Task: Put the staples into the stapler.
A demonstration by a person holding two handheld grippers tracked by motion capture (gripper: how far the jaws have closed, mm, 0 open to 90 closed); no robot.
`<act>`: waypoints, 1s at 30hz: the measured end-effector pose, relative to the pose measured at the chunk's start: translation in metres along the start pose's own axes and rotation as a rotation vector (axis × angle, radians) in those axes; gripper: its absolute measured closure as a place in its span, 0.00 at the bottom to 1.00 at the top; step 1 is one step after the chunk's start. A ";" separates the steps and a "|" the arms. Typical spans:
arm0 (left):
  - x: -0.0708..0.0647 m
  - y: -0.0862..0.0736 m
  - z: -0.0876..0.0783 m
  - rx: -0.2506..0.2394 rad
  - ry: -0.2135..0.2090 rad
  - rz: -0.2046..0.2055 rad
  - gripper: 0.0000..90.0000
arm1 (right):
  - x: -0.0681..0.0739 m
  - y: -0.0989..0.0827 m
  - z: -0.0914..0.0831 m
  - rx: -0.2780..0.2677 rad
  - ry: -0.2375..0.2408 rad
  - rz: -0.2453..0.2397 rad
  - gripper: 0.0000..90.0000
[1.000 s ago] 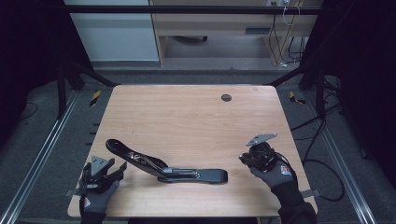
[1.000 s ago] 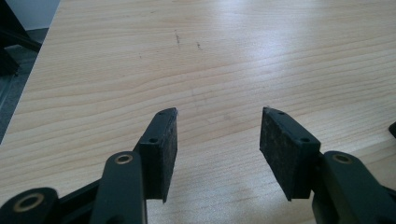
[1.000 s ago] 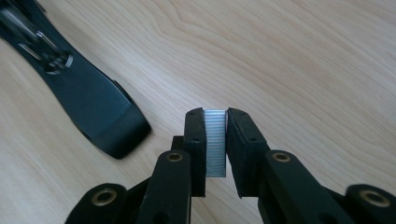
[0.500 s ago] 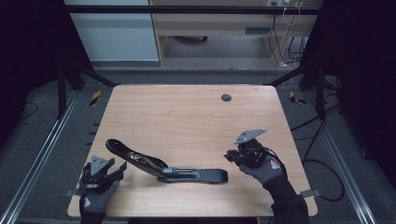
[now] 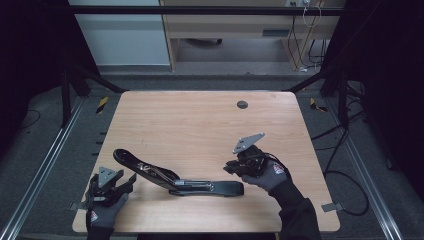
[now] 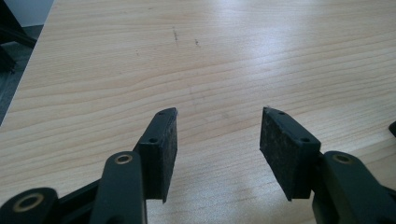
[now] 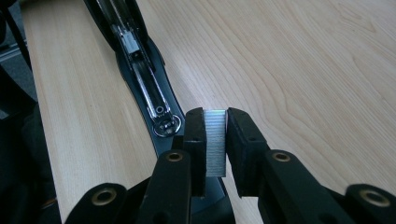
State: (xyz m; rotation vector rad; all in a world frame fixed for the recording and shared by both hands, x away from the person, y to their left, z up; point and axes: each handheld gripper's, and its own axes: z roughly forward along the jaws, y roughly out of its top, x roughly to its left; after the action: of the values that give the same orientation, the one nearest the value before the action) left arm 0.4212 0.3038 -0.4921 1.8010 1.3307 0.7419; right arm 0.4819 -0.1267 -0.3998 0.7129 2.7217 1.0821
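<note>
Silvery staple strip [image 7: 215, 142], pinched between our right gripper [image 7: 215, 122] pads just above the opened black stapler [image 5: 175, 179] at the high view's lower centre. Risk: strip crumbles or tilts off the magazine channel. Left gripper [image 6: 217, 140], spread, empty. Table edge [image 5: 210, 227] near; open wood beyond.

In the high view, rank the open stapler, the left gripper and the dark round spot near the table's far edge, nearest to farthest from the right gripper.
From the right gripper, which holds a strip of staples:
1. Open stapler, just to its left near the front edge.
2. Dark round spot, straight beyond it toward the far edge.
3. Left gripper, at the front left corner.
</note>
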 end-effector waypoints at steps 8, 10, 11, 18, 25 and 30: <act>0.001 0.000 0.000 -0.001 -0.002 -0.003 0.51 | 0.005 0.018 0.012 0.002 0.066 -0.048 0.87; 0.001 0.000 0.000 0.000 -0.003 -0.004 0.51 | 0.007 0.022 0.015 0.010 0.072 -0.057 0.87; 0.001 0.000 0.000 0.002 -0.003 -0.005 0.51 | 0.007 0.023 0.016 0.014 0.079 -0.062 0.87; 0.001 0.000 0.001 0.003 -0.006 -0.007 0.51 | 0.011 0.036 0.022 0.022 0.119 -0.112 0.87; 0.000 0.000 0.002 0.008 -0.012 -0.007 0.51 | 0.011 0.043 0.028 0.038 0.134 -0.135 0.87; 0.001 0.000 0.002 0.006 -0.012 -0.007 0.51 | 0.011 0.044 0.031 0.042 0.145 -0.153 0.87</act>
State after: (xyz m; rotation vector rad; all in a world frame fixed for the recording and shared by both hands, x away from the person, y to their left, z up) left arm 0.4228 0.3043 -0.4931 1.8013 1.3323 0.7231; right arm 0.4977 -0.0743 -0.3920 0.4382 2.8726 1.0840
